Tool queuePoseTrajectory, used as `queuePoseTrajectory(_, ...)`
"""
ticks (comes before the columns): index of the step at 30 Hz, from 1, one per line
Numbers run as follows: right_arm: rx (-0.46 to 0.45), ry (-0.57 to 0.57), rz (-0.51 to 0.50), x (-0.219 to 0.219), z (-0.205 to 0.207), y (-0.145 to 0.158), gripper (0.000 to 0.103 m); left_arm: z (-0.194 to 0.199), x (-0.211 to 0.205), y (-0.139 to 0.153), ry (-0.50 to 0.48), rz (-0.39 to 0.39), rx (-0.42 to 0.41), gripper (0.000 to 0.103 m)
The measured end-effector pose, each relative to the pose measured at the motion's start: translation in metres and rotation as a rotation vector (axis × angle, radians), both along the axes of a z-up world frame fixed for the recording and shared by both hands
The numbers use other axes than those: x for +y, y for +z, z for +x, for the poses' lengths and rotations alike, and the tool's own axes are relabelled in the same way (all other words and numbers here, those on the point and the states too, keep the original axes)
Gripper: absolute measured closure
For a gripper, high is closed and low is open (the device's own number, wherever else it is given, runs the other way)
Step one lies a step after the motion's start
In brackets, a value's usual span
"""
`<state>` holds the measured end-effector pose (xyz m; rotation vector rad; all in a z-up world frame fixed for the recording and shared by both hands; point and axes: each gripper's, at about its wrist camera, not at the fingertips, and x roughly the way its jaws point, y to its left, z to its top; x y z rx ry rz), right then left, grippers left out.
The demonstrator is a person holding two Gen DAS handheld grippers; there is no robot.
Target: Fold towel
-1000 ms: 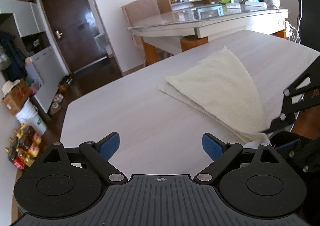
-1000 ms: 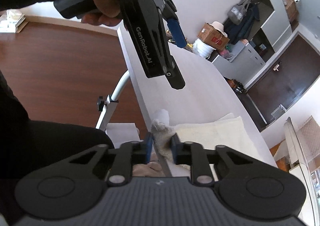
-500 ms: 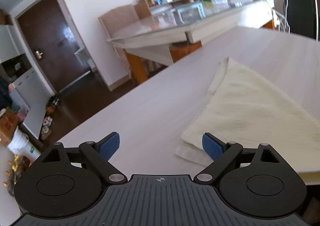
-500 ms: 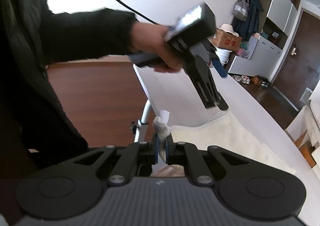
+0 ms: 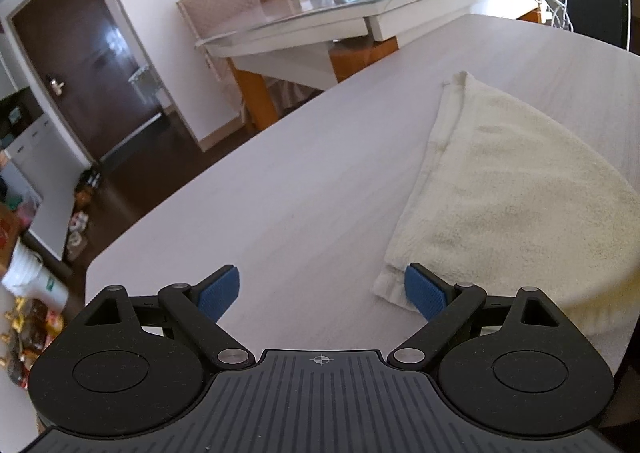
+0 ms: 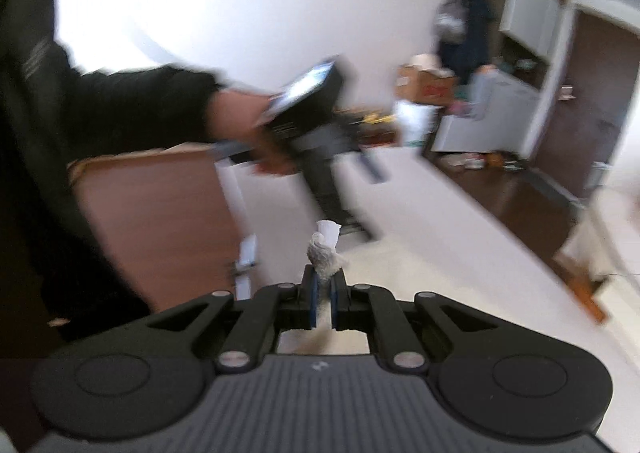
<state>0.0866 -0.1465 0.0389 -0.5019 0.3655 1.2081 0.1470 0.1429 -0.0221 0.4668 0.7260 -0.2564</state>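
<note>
Lying doubled on the table [image 5: 304, 181], the towel [image 5: 512, 189] is clamped at one corner by the right gripper [image 6: 324, 295]. Its other near corner is seen just right of the left gripper [image 5: 322, 289], whose jaws are spread wide with nothing held between them.

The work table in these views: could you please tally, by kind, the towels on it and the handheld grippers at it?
Towel: 1, cream, on the table
Grippers: 2, left gripper with jaws open, right gripper with jaws shut on a towel corner
Total: 3
</note>
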Motion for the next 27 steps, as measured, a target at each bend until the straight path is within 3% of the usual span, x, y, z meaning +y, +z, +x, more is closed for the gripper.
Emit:
queuePoseTrajectory(5, 0.0, -0.106, 0.058, -0.012, 0.06, 0.016, 0.096, 0.003, 0.007, 0.005, 0.035, -0.048, -0.006, 0.011)
queuePoseTrajectory(7, 0.034, -0.137, 0.082, -0.015, 0.082, 0.016, 0.096, 0.001, 0.018, 0.017, 0.087, -0.124, -0.052, 0.012)
queuePoseTrajectory(10, 0.095, -0.185, 0.115, -0.02, 0.114, 0.012, 0.096, 0.0, 0.029, 0.031, 0.134, -0.165, -0.116, 0.011)
queuePoseTrajectory(17, 0.243, -0.275, 0.123, -0.029, 0.164, -0.021, 0.096, 0.002, 0.003, 0.016, 0.066, -0.085, -0.093, 0.01)
queuePoseTrajectory(21, 0.33, -0.326, 0.126, -0.035, 0.191, -0.041, 0.095, 0.004, -0.013, 0.013, 0.016, -0.11, -0.113, 0.01)
queuePoseTrajectory(24, 0.396, -0.363, 0.129, -0.039, 0.211, -0.056, 0.079, 0.011, -0.021, 0.009, -0.004, -0.116, -0.107, 0.01)
queuePoseTrajectory(26, 0.44, -0.389, 0.13, -0.041, 0.225, -0.066, 0.064, 0.016, -0.025, 0.003, -0.004, -0.089, -0.092, 0.01)
queuePoseTrajectory(27, 0.46, -0.397, 0.134, -0.043, 0.23, -0.069, 0.061, 0.018, -0.027, -0.001, -0.003, -0.071, -0.084, 0.01)
